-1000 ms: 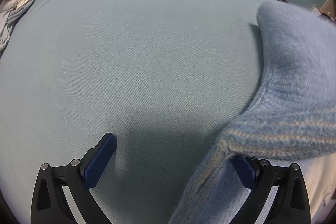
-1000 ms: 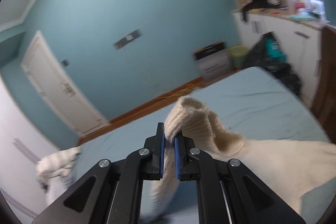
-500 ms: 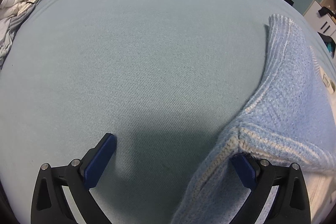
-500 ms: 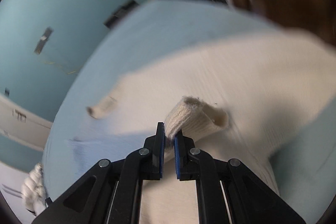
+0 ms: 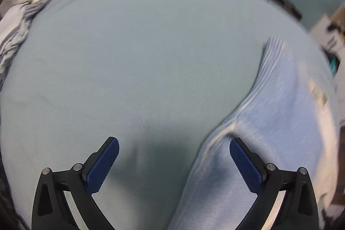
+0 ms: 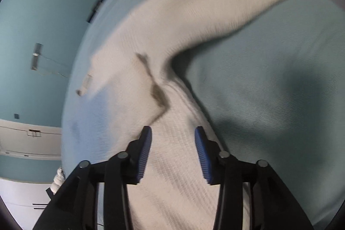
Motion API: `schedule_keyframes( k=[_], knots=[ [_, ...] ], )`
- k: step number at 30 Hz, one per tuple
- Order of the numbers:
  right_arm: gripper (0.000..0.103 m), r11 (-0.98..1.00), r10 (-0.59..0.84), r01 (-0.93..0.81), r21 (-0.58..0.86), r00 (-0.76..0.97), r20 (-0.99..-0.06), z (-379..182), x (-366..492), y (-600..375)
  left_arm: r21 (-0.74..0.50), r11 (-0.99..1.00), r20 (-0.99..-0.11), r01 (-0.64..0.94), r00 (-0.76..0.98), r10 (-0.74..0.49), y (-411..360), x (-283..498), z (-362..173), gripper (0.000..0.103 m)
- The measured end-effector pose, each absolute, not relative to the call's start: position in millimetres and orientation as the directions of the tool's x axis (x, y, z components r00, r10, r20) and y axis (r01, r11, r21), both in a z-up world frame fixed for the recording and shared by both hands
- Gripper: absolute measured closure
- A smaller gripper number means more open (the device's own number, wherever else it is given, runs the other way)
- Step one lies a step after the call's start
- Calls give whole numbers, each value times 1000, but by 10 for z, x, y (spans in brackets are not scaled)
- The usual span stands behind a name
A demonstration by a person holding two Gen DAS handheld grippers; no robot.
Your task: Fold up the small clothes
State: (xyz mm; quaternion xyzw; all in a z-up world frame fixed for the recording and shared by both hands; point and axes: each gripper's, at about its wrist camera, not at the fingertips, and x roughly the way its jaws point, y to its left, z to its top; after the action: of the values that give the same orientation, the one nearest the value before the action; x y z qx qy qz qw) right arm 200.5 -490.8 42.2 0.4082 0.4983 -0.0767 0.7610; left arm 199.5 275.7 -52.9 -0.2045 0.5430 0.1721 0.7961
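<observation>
Bed [image 6: 269,79] | cream sweater [image 6: 176,165] under right tool [image 6: 173,133], just released | left tool [image 5: 173,148] released

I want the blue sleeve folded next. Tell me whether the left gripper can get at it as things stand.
Probably yes. The left gripper is open, and the blue sweater's sleeve lies on the bed sheet right by its right-hand finger, with nothing lying over it.

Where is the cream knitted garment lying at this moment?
In the right wrist view the cream garment lies spread on the light blue bed sheet, running from under the open right gripper toward the upper right.
</observation>
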Motion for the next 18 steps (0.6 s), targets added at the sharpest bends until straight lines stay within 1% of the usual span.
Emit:
schedule_keyframes(
  k=[1, 3, 5, 6, 8, 10, 12, 14, 16, 18],
  knots=[
    [62, 677, 289, 494, 545, 503, -815, 505, 2027, -4825, -154, 859, -915, -488, 398, 63, 2736, 1970, -371, 0],
    [62, 730, 307, 419, 540, 505, -807, 597, 2144, -4605, -144, 876, -898, -461, 433, 80, 2652, 1960, -218, 0],
    [62, 761, 348, 344, 550, 499, -794, 584, 2290, -4399, -133, 908, -876, -396, 475, 79, 2447, 1999, -130, 0],
    [62, 765, 373, 311, 564, 499, -782, 573, 2386, -4311, -127, 925, -868, -358, 492, 72, 2402, 2039, -117, 0],
    [62, 758, 451, 235, 608, 484, -750, 536, 2569, -4126, -102, 961, -854, -256, 518, 47, 2061, 2118, -192, 0],
    [62, 759, 484, 184, 624, 481, -731, 536, 2708, -3976, -86, 981, -855, -173, 519, 17, 1738, 2253, -368, 0],
    [62, 798, 469, 137, 587, 471, -747, 541, 2843, -3804, -45, 993, -870, -105, 493, 13, 1496, 2363, -556, 0],
    [62, 830, 449, 104, 548, 459, -767, 467, 2854, -3712, 19, 998, -887, -54, 460, 42, 1271, 2505, -780, 0],
    [62, 862, 432, 70, 502, 416, -800, 338, 2793, -3638, 71, 997, -898, -43, 433, 83, 1237, 2512, -910, 0],
    [62, 900, 382, 74, 429, 339, -860, 166, 2876, -3584, 100, 993, -914, -66, 389, 117, 1223, 2622, -1111, 0]
  ],
)
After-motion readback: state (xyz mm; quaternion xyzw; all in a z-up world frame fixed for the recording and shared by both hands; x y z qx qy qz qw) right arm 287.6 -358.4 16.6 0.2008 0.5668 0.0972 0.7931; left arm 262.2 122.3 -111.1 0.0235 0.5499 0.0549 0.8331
